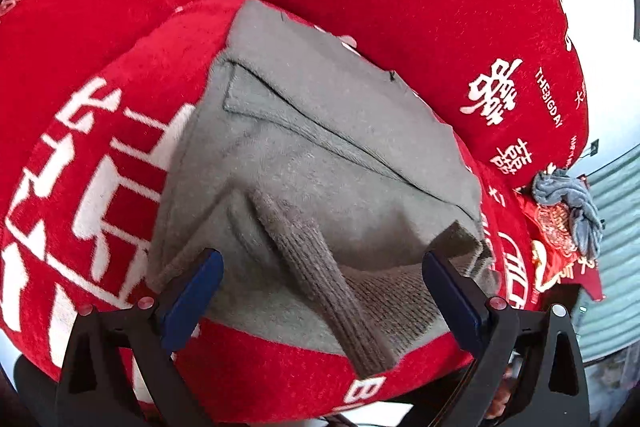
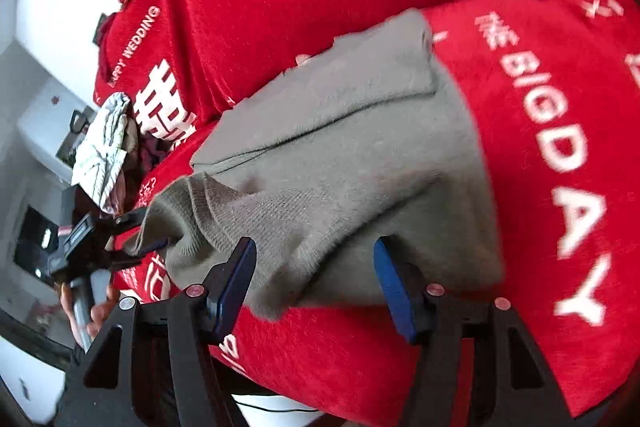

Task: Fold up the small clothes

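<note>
I have one grey knitted garment [image 1: 320, 163] lying folded on the red blanket [image 1: 400, 7] with white characters and lettering, and it sits straight ahead of both of my grippers. From my left wrist camera its long axis runs from the near lower edge up and away toward the upper left, with the ribbed cuff or hem end [image 1: 328, 275] pointing back at me and a stitched seam crossing the flat panel diagonally. My left gripper [image 1: 320, 291] has its two blue-padded fingers spread wide on either side of that ribbed end, with nothing pinched between them; whether the pads touch the knit I cannot tell. From my right wrist camera the same grey garment [image 2: 360, 155] stretches from the near edge up toward the upper right, its ribbed end bunched toward the left. My right gripper [image 2: 316, 287] is also parted, moderately wide, with both fingertips hovering at the garment's near edge and holding nothing. In that view I can see my left gripper [image 2: 144, 239] at the left, at the ribbed corner. I count one further crumpled grey cloth [image 1: 568, 211] well apart at the blanket's far right edge, and one pale bundled cloth [image 2: 104, 151] at the left in the right view.
</note>
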The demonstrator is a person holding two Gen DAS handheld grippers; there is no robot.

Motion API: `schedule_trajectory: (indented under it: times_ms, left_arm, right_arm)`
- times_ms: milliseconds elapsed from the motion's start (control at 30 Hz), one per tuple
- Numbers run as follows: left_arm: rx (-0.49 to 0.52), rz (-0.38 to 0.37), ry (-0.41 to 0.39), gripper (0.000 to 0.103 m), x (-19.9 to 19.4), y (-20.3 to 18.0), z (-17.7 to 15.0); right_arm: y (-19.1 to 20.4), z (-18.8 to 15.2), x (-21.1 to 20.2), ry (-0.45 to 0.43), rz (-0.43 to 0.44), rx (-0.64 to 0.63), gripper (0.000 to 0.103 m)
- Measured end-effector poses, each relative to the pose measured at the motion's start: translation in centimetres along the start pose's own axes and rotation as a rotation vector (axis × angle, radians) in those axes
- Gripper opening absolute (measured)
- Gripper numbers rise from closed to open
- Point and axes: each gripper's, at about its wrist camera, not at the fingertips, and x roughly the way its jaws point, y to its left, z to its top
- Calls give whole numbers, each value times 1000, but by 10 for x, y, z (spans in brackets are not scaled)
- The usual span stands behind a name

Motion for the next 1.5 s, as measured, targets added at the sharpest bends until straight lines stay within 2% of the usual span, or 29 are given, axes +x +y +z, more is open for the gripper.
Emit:
schedule_trajectory:
  times_ms: [33,67,100,167,233,333,500,633,700,933,1000,1067,1100,1300,1500]
  left_arm:
    - [-6,-11,20,99,2,-1,0]
    - [-12,-13,33,94,3,-1,0]
    - [-17,-13,47,86,5,-2,-1]
    - [-16,-13,99,35,13,-5,-3]
    - [-17,9,134,14,22,-7,-7]
    - [-27,4,94,13,13,-10,-12]
    - [-22,-80,1,12,-23,-19,-17]
    - [-19,-106,-57,12,-42,-25,-11]
    - [-6,-75,-65,8,-41,-27,-7]
    - [-48,-136,-67,7,-34,-16,-9]
    - [-61,-173,-127,7,-49,-11,-11]
    - [-57,-196,-225,7,-69,-11,-8]
    - [-46,-181,-251,7,-74,-13,-5]
    - [14,-76,-293,7,-78,-27,6]
    - [-4,-8,-400,7,-87,-27,14]
  right_arm:
    - [0,-1,5,9,6,0,50]
    - [2,-2,11,22,3,-9,30]
    - [4,-3,17,38,-2,-25,20]
    - [7,-5,20,38,-20,-49,11]
    - [7,-6,16,18,-13,-61,9]
    - [8,-6,7,-13,-1,-76,8]
    - [12,-1,-22,-92,26,-102,7]
    - [21,11,-41,-154,45,-122,7]
    - [27,16,-43,-166,49,-136,7]
    - [37,22,-38,-158,7,-164,7]
    - [37,23,-38,-156,-5,-169,7]
    - [37,26,-39,-159,-10,-169,7]
    - [38,29,-40,-163,-14,-170,7]
    - [54,47,-45,-192,-29,-206,7]
    - [65,60,-52,-241,-80,-214,7]
